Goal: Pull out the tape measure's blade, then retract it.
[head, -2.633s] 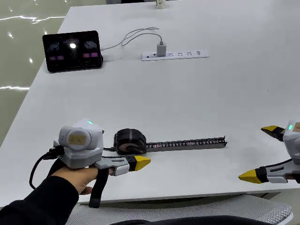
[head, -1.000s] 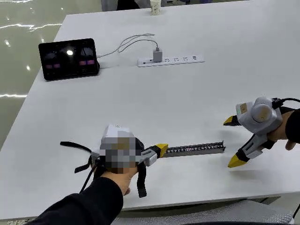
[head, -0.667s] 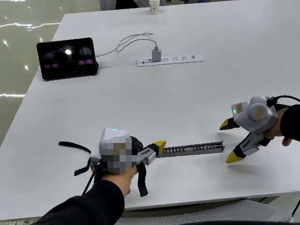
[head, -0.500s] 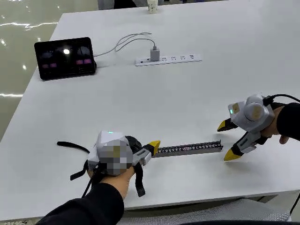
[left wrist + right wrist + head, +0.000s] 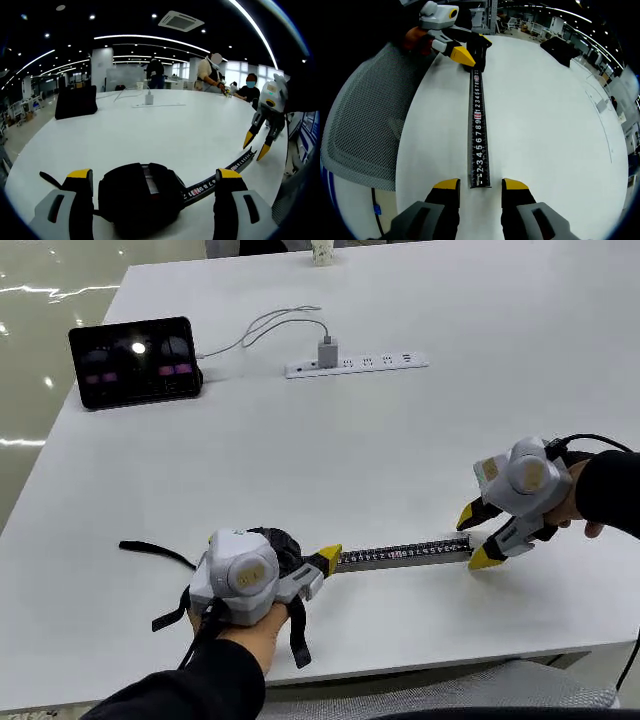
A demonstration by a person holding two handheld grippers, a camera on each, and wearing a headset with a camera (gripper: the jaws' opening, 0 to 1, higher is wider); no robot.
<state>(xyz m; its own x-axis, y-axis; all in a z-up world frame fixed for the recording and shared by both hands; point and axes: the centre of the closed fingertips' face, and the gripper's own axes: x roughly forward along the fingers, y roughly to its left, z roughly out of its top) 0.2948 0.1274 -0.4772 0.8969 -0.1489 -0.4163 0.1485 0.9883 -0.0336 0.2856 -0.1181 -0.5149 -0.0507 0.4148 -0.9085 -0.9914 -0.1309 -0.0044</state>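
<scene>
Down on the bench, the left tongs [image 5: 154, 175] are spread wide and straddle the black tape measure case [image 5: 142, 197]. One yellow-tipped jaw sits right against the case. The other stands clear of it, and the blade runs out through that gap, so the jaws bracket the case rather than pinch it.

The blade [image 5: 478, 125] lies flat on the white bench [image 5: 400, 440], numbers up, in a straight line from the left tongs to the right tongs [image 5: 480, 183]. The right tongs are set narrow, one jaw on either side of the blade's free end. A sliver of bench shows between each jaw and the blade's edges, so nothing is gripped.

In the head view the right tongs tilt down over the blade's end, held by a hand [image 5: 572, 508] in a dark sleeve. The left hand [image 5: 250, 625] grips its tongs from the near side, and a black strap [image 5: 150, 550] trails on the bench behind it.

Far beyond the left tongs, toward the bench's far left corner, a dark tablet [image 5: 135, 360] stands with its screen lit. To the right of it lies a white power strip [image 5: 365, 363] with a white charger [image 5: 327, 348] plugged in, and the charger's cable [image 5: 265, 325] loops back toward the tablet. A grey mesh chair seat [image 5: 365, 125] sits off the near edge of the bench, beside the right tongs.
</scene>
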